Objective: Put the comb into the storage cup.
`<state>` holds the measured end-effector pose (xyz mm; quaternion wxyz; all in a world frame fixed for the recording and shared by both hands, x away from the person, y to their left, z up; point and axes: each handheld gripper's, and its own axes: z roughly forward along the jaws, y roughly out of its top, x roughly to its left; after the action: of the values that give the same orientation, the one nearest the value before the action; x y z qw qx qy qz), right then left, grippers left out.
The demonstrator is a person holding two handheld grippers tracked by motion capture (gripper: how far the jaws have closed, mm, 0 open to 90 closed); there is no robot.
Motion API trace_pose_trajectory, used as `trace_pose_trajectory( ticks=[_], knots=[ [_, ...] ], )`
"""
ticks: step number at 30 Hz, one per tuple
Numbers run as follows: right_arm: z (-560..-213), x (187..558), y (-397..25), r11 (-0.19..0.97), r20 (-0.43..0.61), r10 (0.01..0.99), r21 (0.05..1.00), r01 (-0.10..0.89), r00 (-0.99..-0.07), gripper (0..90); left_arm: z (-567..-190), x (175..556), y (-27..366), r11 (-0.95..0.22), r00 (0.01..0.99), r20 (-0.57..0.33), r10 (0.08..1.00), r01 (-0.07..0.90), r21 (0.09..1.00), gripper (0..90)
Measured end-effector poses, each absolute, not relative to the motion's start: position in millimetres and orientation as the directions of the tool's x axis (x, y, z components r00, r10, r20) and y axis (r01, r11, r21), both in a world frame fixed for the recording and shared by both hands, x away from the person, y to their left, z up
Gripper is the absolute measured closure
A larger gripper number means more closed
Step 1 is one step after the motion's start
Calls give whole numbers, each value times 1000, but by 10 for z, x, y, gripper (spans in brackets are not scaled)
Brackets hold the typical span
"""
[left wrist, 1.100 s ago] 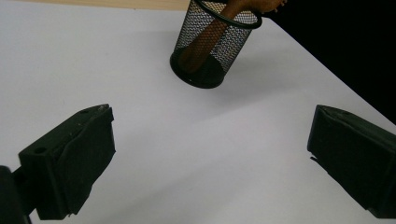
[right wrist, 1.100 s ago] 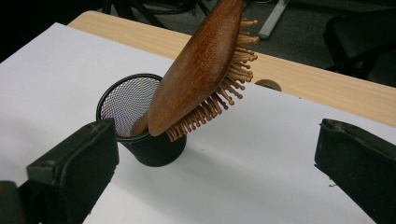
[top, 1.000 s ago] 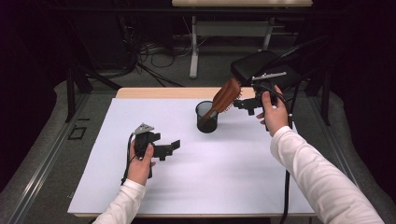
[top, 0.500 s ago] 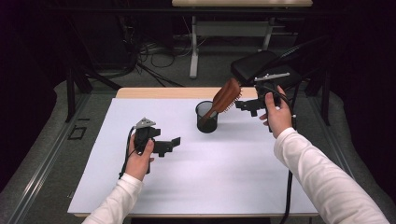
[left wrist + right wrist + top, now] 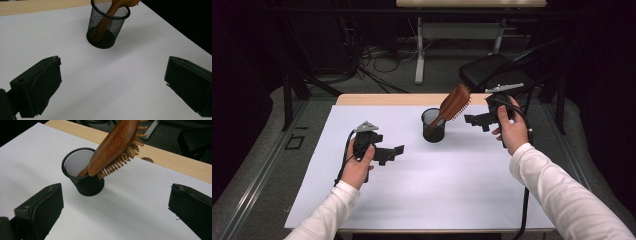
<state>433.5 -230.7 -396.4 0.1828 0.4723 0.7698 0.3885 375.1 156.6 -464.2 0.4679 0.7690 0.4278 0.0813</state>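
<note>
While both grippers hang open and empty over the white table cover [image 5: 422,200], the left gripper [image 5: 398,150] sits low at centre-left of the high view. Farther up, the wooden hairbrush [image 5: 455,102] stands handle-down in the black mesh cup [image 5: 433,126], its long axis leaning toward the upper right — straight at the right gripper [image 5: 469,120], the nearer one, just beside the bristled head. Since a second ago that gripper has backed off slightly from the brush — the left has drifted little.
</note>
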Motion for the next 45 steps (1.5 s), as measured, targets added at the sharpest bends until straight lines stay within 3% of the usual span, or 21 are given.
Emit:
trace_pose_trajectory(
  ticks=[16, 45],
  knots=[
    [-4053, 4087, -2366, 259, 98, 852, 775, 576, -515, 0, -4543, 3740, 1626, -229, 636, -247, 731, 569, 789, 10],
    [-4337, 3592, -2663, 292, 59, 845, 782, 550, -532, 0, -4499, 3524, 2081, -220, 604, -208, 769, 556, 802, 25]
  ],
)
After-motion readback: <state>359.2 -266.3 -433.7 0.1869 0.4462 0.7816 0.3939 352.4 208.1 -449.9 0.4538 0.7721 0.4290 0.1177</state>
